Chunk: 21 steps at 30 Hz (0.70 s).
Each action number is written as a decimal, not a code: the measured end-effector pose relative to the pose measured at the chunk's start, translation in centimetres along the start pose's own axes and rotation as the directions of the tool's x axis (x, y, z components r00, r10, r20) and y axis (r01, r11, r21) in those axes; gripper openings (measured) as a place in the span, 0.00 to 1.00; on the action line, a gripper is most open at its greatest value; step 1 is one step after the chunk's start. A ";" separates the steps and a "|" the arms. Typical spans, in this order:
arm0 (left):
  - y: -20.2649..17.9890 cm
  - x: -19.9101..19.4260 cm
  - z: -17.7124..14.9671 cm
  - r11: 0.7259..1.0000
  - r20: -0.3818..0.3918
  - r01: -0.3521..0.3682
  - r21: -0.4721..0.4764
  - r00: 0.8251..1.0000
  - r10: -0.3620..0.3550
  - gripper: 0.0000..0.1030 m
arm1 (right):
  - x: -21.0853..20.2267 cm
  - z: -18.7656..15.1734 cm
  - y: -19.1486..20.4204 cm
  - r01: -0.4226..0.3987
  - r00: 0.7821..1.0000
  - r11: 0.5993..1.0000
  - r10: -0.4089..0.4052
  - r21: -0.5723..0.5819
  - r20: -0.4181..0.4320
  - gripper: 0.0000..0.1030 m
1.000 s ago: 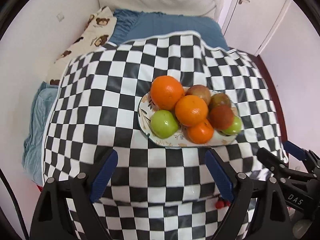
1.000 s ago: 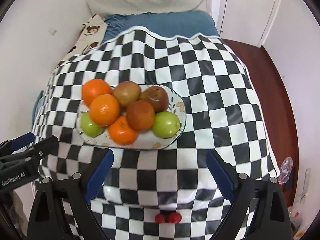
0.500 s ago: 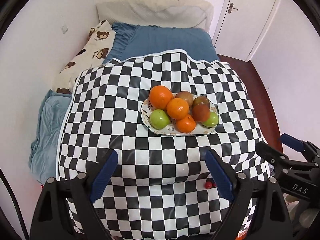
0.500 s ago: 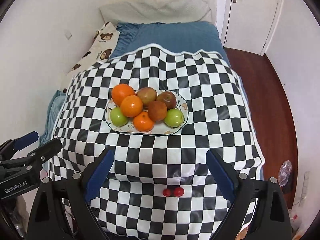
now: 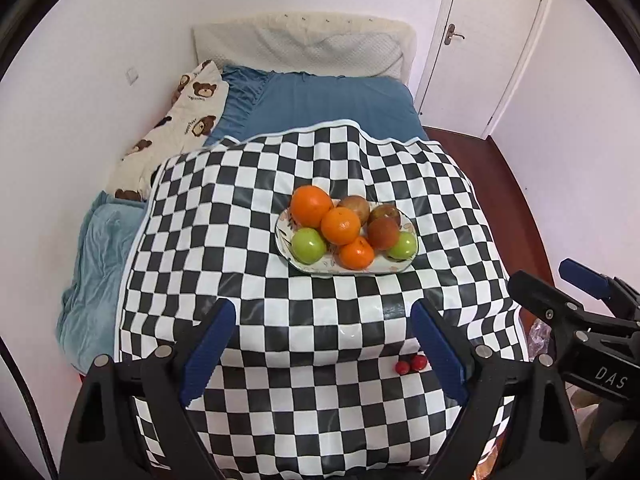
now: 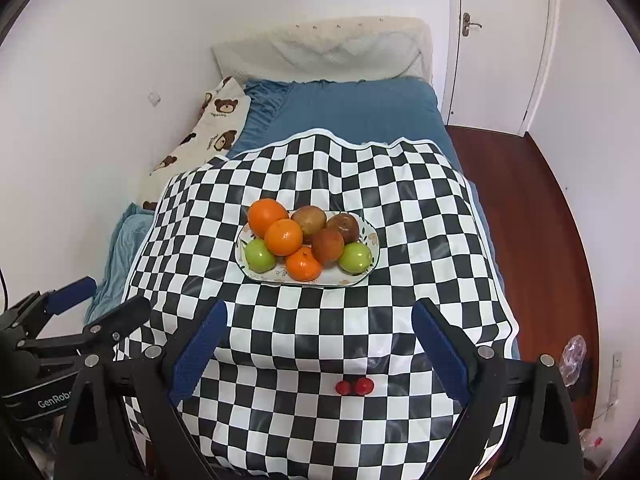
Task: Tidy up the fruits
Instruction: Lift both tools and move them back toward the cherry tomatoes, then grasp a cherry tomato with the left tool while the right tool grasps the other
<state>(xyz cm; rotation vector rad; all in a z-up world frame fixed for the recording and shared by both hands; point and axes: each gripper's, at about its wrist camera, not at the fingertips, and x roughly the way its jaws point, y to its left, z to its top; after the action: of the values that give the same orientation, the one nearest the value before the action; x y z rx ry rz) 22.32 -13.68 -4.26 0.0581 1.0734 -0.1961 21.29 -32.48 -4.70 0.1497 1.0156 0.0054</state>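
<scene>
The left tongs stand wide with nothing between their blue pads, held above the near part of the table, which wears a black-and-white checkered cloth. The right tongs are just as wide and equally empty, hovering beside the left ones over the same near edge. Well beyond both pairs, near the middle of the table, sits an oval patterned plate heaped with fruit: three oranges, two green apples at the near corners of the pile, and three reddish-brown fruits toward the far and right side, all touching one another. Two small red balls lie together on the cloth's hanging front. Behind the table is a bed with a blue sheet.
</scene>
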 end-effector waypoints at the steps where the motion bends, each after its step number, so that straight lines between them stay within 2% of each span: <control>1: -0.1 0.2 -0.2 1.000 -0.004 0.006 -0.004 1.000 -0.006 0.87 | 0.0 -0.2 -0.1 -0.002 1.000 1.000 0.002 0.007 0.000 0.93; 4: -0.5 1.0 -0.8 1.000 -0.015 0.009 -0.005 1.000 -0.009 0.87 | 0.5 -1.0 -1.1 -0.019 1.000 0.999 0.019 0.047 -0.009 0.93; 7: -1.4 3.0 -1.8 1.000 -0.046 0.011 0.001 0.999 -0.011 0.96 | 2.1 -2.6 -2.9 -0.019 0.999 0.995 0.023 0.093 -0.042 0.93; 8: -1.7 3.8 -2.2 1.000 -0.058 0.009 0.008 0.998 -0.008 0.96 | 2.8 -3.1 -3.5 -0.021 0.998 0.994 0.027 0.106 -0.056 0.93; 12: -3.7 8.8 -4.4 0.999 -0.151 -0.015 0.052 0.988 0.023 0.96 | 7.2 -6.5 -6.8 -0.040 0.989 0.983 0.065 0.179 -0.135 0.93; 17: -5.9 15.0 -7.6 0.993 -0.263 -0.043 0.112 0.962 0.071 0.96 | 14.9 -11.6 -11.3 -0.067 0.952 0.944 0.158 0.324 -0.264 0.91; 19: -6.6 17.4 -8.9 0.988 -0.307 -0.065 0.138 0.946 0.105 0.96 | 17.9 -13.6 -12.7 -0.080 0.929 0.917 0.211 0.391 -0.304 0.75; 21: -7.1 19.3 -10.2 0.986 -0.344 -0.075 0.146 0.931 0.122 0.96 | 20.6 -15.2 -13.7 -0.090 0.906 0.889 0.260 0.449 -0.334 0.70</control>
<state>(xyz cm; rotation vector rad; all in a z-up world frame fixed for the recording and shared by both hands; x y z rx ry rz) 21.03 -21.74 -25.72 0.2740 1.4115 -0.1682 18.36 -42.66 -31.73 0.6668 1.3883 -0.0197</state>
